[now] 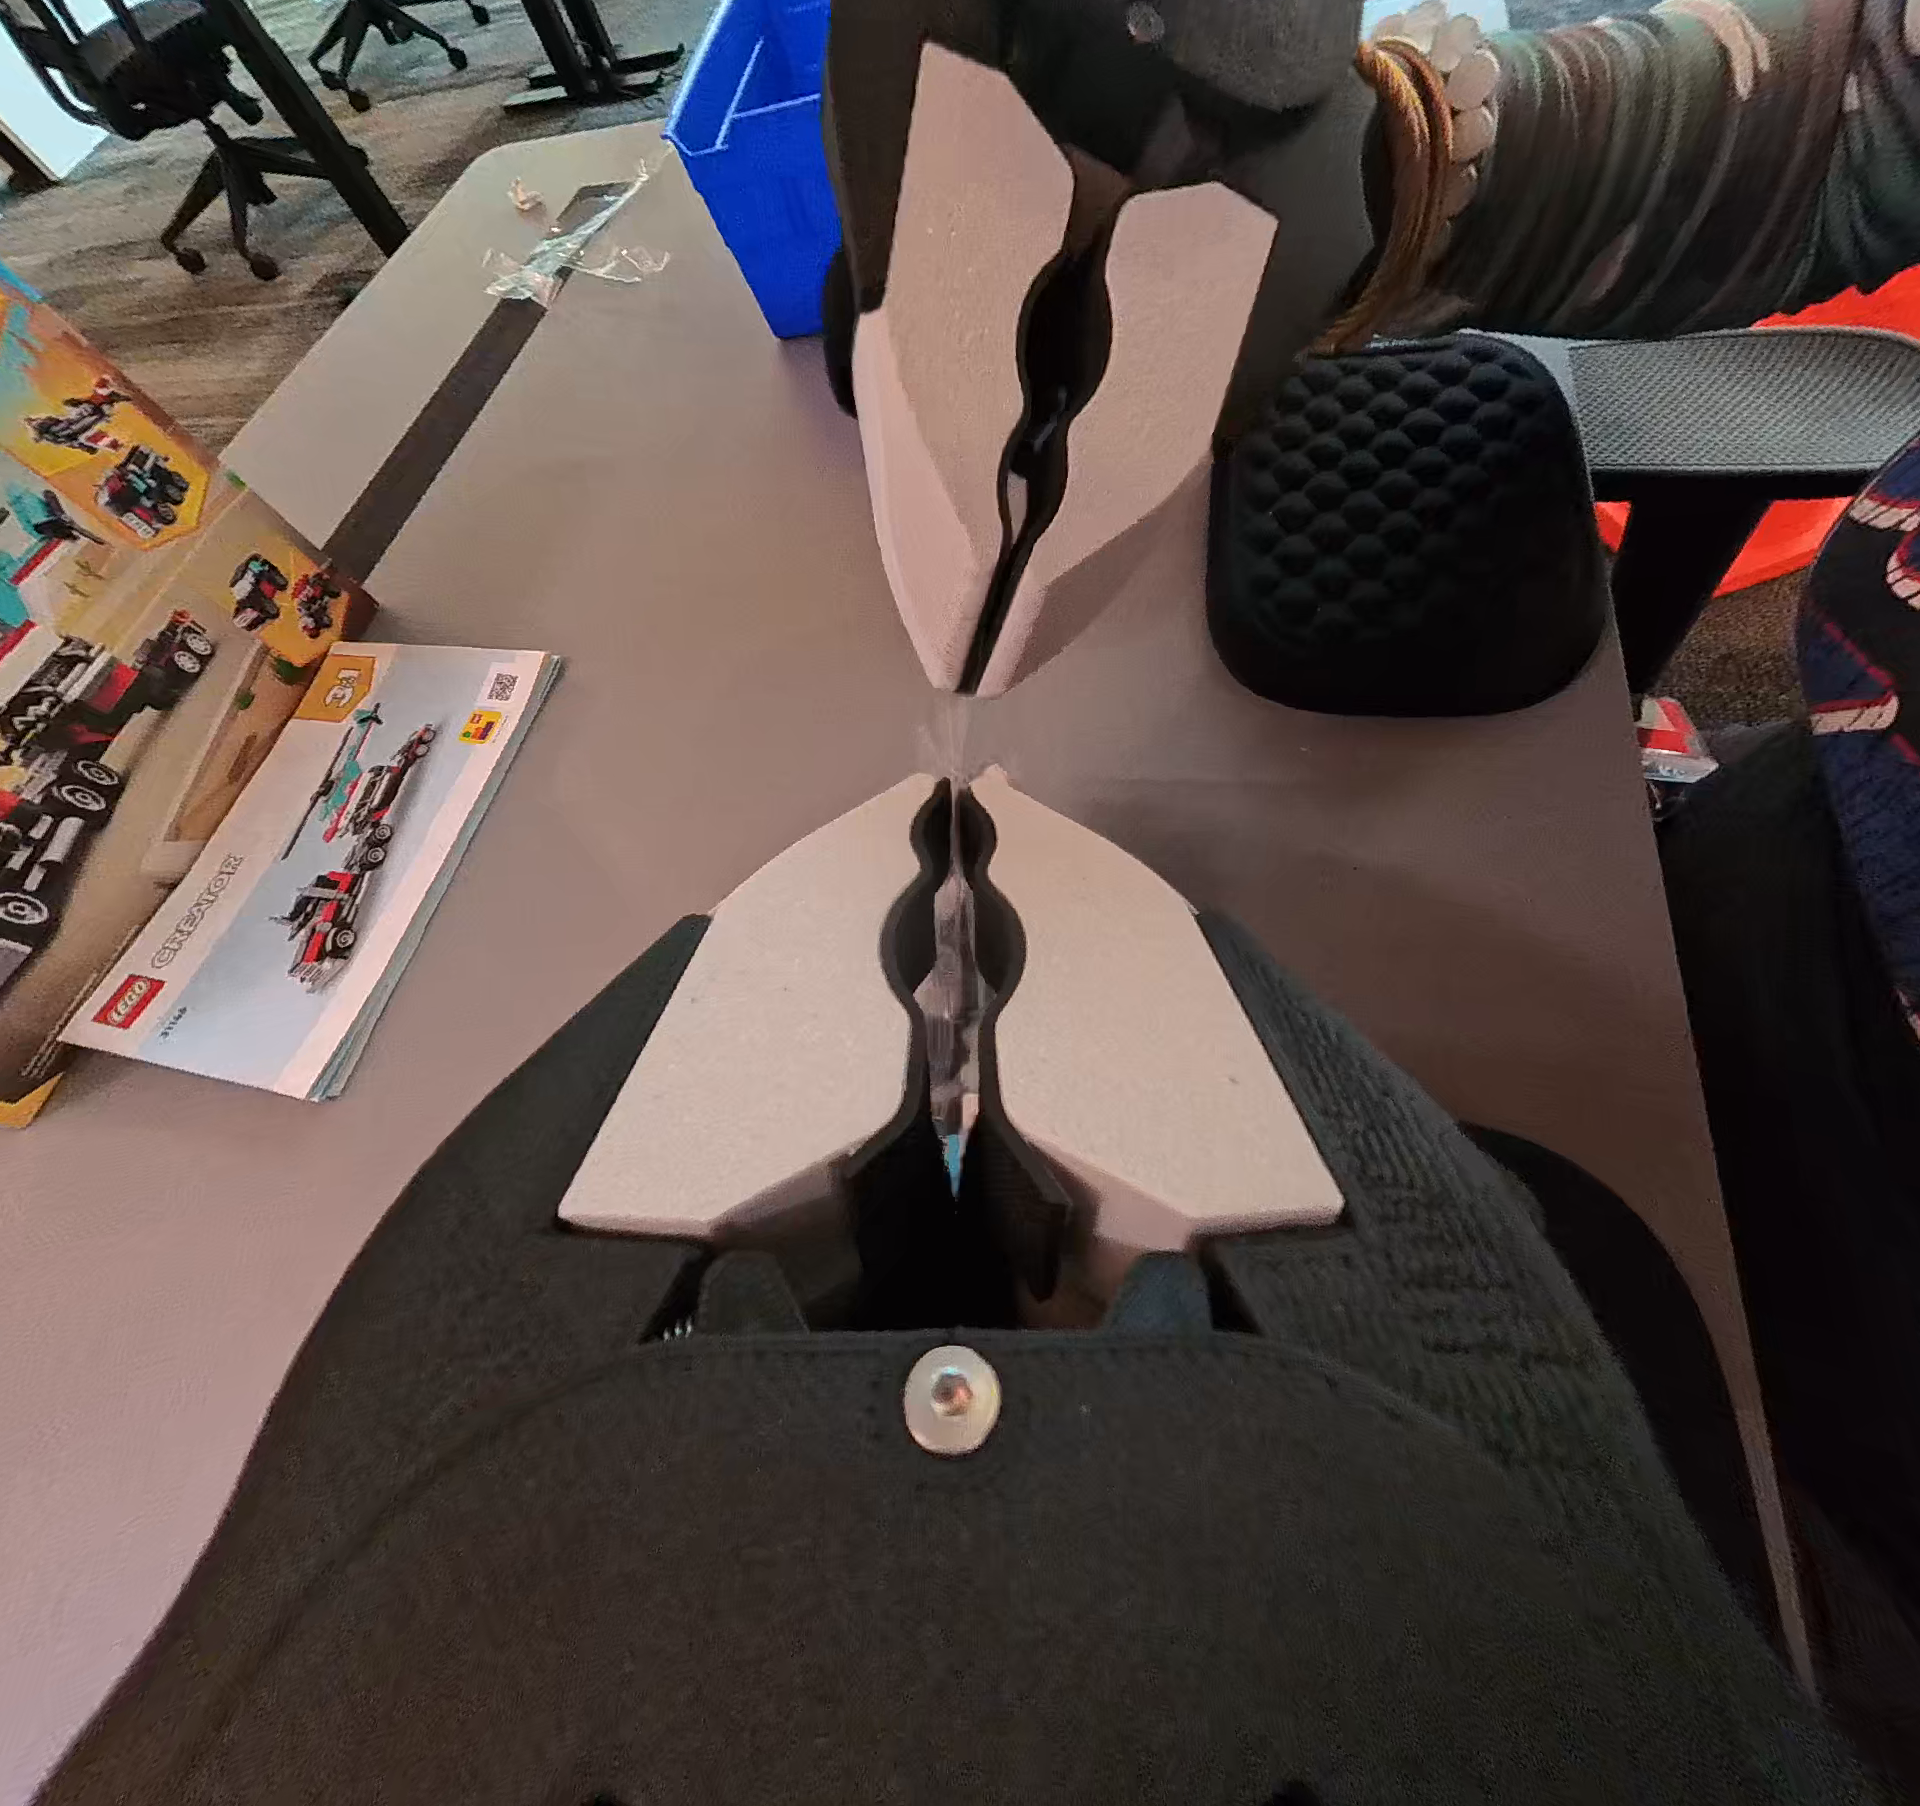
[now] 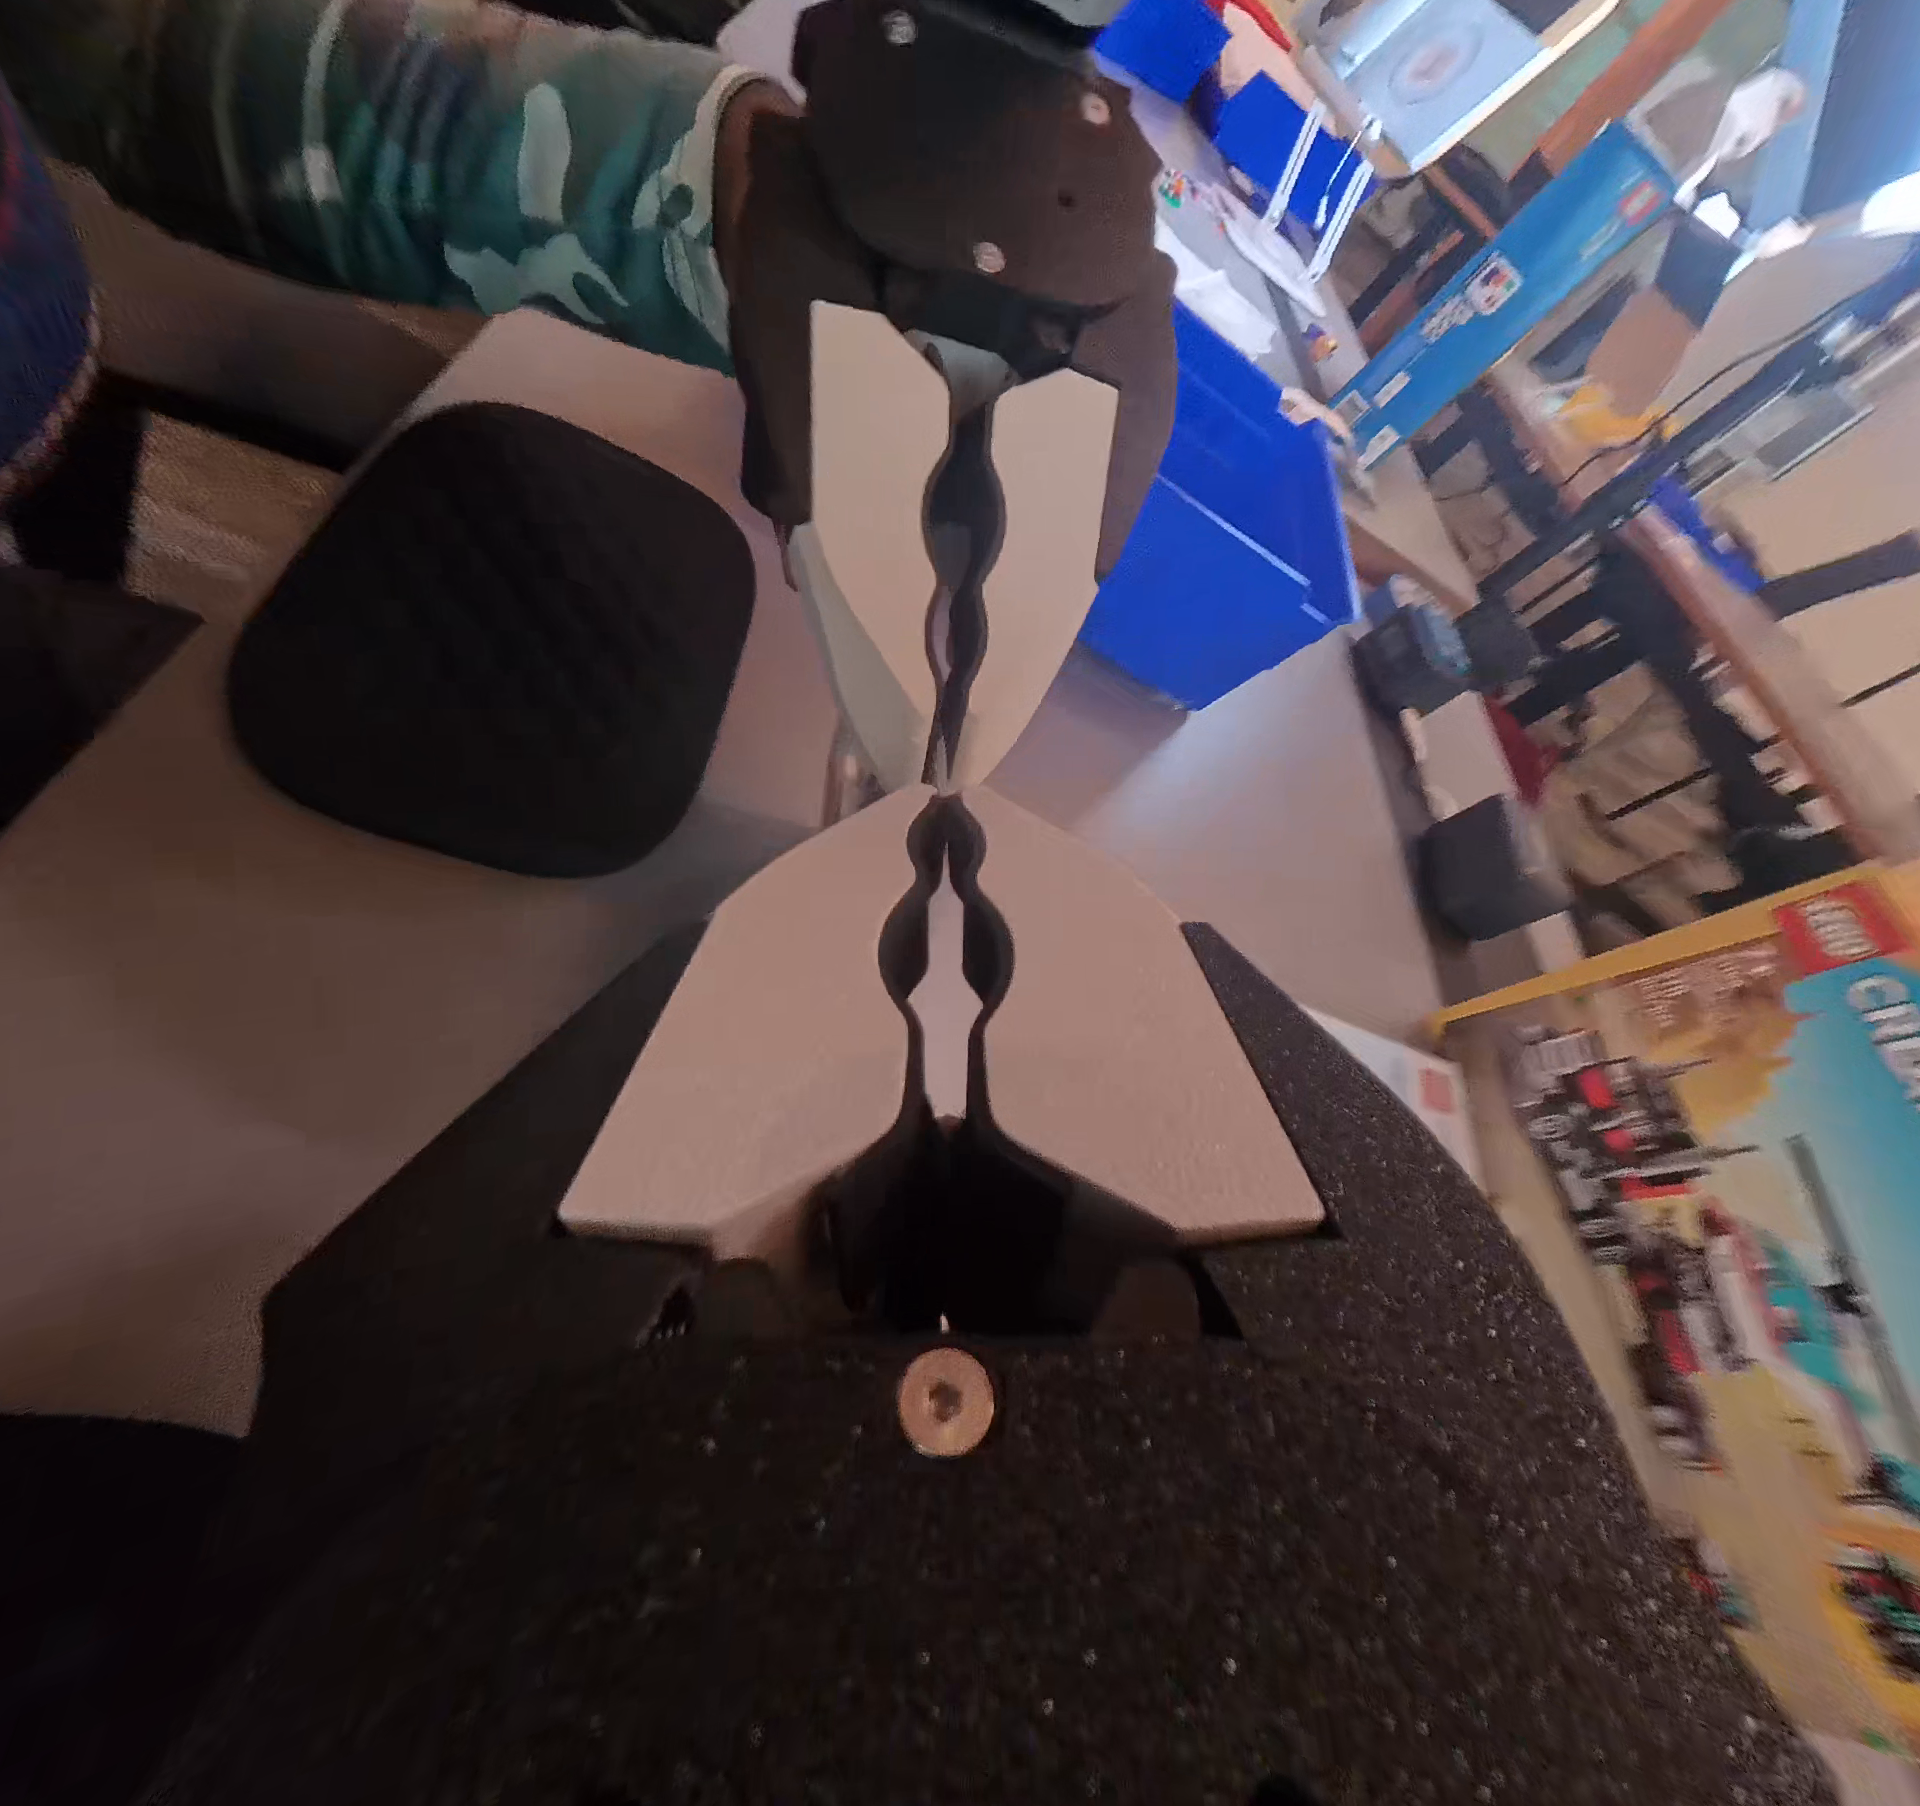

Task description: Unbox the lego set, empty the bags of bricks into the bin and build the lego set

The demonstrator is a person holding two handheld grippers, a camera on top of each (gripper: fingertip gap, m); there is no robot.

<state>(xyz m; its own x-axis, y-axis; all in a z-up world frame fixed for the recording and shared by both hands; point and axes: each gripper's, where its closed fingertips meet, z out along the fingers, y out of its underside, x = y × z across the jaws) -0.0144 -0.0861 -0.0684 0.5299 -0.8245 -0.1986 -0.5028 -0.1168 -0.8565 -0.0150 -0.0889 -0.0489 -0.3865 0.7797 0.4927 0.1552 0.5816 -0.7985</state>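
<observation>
My left gripper (image 1: 954, 782) and my right gripper (image 1: 966, 688) meet tip to tip above the grey table (image 1: 644, 530). A thin strip of a clear plastic bag (image 1: 951, 738) stretches between the two sets of tips. More of the clear plastic runs back between the left fingers (image 1: 831, 1008). Both grippers are shut on it. In the right wrist view my right gripper (image 2: 943, 802) is shut, with the left gripper (image 2: 940, 774) just beyond it. The blue bin (image 1: 758, 167) stands behind them and also shows in the right wrist view (image 2: 1236, 551).
The instruction booklet (image 1: 312, 873) and the lego box (image 1: 104, 613) lie at the left. A black padded armrest (image 1: 1403, 530) is at the right edge. Clear plastic scraps (image 1: 571, 250) lie at the far side. A sleeved arm (image 1: 1662, 146) reaches in from the right. My left and right fingertips are right by each other.
</observation>
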